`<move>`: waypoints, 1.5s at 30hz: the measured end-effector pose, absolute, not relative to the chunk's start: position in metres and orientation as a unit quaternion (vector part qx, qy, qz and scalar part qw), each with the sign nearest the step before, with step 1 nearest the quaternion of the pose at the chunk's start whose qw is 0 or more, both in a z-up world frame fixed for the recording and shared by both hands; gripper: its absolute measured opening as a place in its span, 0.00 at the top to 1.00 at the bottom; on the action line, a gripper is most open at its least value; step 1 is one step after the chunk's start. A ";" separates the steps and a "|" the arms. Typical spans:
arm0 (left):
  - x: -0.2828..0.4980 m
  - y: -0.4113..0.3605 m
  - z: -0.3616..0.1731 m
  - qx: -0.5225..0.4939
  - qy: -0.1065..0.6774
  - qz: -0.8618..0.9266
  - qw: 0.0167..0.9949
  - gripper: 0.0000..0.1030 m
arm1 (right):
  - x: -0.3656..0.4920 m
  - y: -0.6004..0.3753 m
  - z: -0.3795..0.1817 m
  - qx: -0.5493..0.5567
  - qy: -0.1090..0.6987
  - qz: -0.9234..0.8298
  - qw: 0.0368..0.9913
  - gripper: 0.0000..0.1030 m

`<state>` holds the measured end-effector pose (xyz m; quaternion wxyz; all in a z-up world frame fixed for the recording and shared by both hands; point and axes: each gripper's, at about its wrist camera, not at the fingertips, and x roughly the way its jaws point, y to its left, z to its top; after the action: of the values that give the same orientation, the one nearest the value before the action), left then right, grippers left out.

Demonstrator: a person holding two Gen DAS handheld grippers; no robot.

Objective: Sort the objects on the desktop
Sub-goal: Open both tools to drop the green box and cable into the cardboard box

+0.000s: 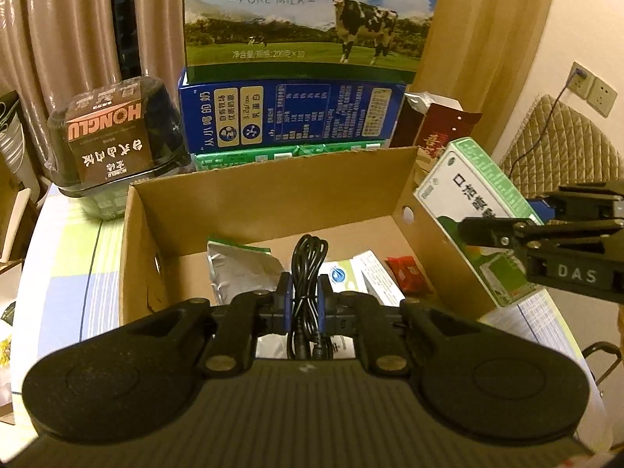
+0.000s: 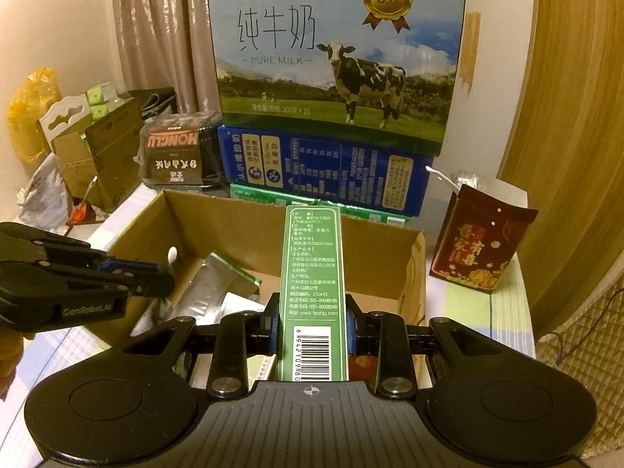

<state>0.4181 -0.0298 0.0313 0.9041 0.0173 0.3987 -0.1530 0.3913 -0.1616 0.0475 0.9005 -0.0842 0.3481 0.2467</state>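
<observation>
My left gripper (image 1: 304,296) is shut on a coiled black cable (image 1: 308,269) and holds it over the open cardboard box (image 1: 273,199). My right gripper (image 2: 312,327) is shut on a green and white medicine box (image 2: 312,284), held over the box's right rim; the same medicine box (image 1: 479,210) shows at the right of the left wrist view. Inside the cardboard box lie a silver foil pouch (image 1: 241,273), white packets (image 1: 362,277) and a red sachet (image 1: 405,269). The left gripper (image 2: 156,280) appears at the left of the right wrist view.
Behind the cardboard box stand a stacked pure milk carton (image 2: 335,62), a blue milk carton (image 2: 323,171) and a black HONGLU tub (image 1: 113,136). A dark red gift bag (image 2: 479,245) stands at the right. Cardboard boxes and bags (image 2: 93,148) crowd the left.
</observation>
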 end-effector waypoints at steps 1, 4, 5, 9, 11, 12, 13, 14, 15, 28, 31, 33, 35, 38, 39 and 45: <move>0.420 -0.029 0.030 0.013 0.396 -0.150 0.906 0.91 | 0.392 -0.161 0.048 -0.084 0.348 0.246 0.901 0.73; 0.424 -0.026 0.029 0.007 0.395 -0.144 0.907 0.87 | 0.393 -0.160 0.047 -0.084 0.347 0.245 0.901 0.73; 0.424 -0.026 0.029 0.008 0.395 -0.145 0.907 0.87 | 0.394 -0.160 0.047 -0.083 0.347 0.246 0.901 0.73; 0.420 -0.023 0.029 0.011 0.393 -0.144 0.908 0.86 | 0.395 -0.159 0.046 -0.083 0.347 0.245 0.902 0.73; 0.417 -0.021 0.030 0.011 0.392 -0.143 0.909 0.85 | 0.396 -0.157 0.045 -0.080 0.346 0.243 0.903 0.73; 0.416 -0.020 0.030 0.011 0.392 -0.142 0.909 0.85 | 0.397 -0.157 0.045 -0.077 0.344 0.243 0.904 0.73; 0.415 -0.019 0.030 0.011 0.392 -0.143 0.909 0.85 | 0.399 -0.156 0.045 -0.071 0.340 0.243 0.906 0.73; 0.415 -0.019 0.030 0.011 0.393 -0.144 0.908 0.85 | 0.401 -0.157 0.046 -0.063 0.334 0.244 0.908 0.73; 0.414 -0.019 0.030 0.011 0.393 -0.144 0.908 0.85 | 0.403 -0.158 0.046 -0.055 0.331 0.244 0.910 0.68; 0.396 -0.017 0.028 0.009 0.396 -0.148 0.906 0.80 | 0.379 -0.182 0.046 -0.032 0.333 0.232 0.913 0.47; 0.389 -0.018 0.030 0.010 0.395 -0.148 0.907 0.80 | 0.367 -0.184 0.044 -0.036 0.342 0.236 0.909 0.44; 0.383 -0.017 0.032 0.009 0.395 -0.147 0.907 0.79 | 0.358 -0.185 0.043 -0.038 0.346 0.237 0.907 0.37; 0.377 -0.017 0.035 0.007 0.396 -0.146 0.907 0.76 | 0.346 -0.187 0.044 -0.035 0.347 0.237 0.907 0.31; 0.363 -0.018 0.039 0.010 0.401 -0.143 0.905 0.76 | 0.328 -0.190 0.046 -0.026 0.350 0.240 0.905 0.24; 0.359 -0.017 0.041 0.008 0.400 -0.142 0.905 0.76 | 0.322 -0.191 0.046 -0.026 0.352 0.240 0.904 0.22; 0.322 -0.013 0.052 -0.007 0.398 -0.140 0.907 0.62 | 0.284 -0.192 0.048 -0.033 0.359 0.246 0.900 0.13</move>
<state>0.3218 -0.0128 0.0516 0.9068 -0.0069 0.3976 -0.1400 0.2843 -0.1919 0.0483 0.8996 -0.0333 0.3594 0.2458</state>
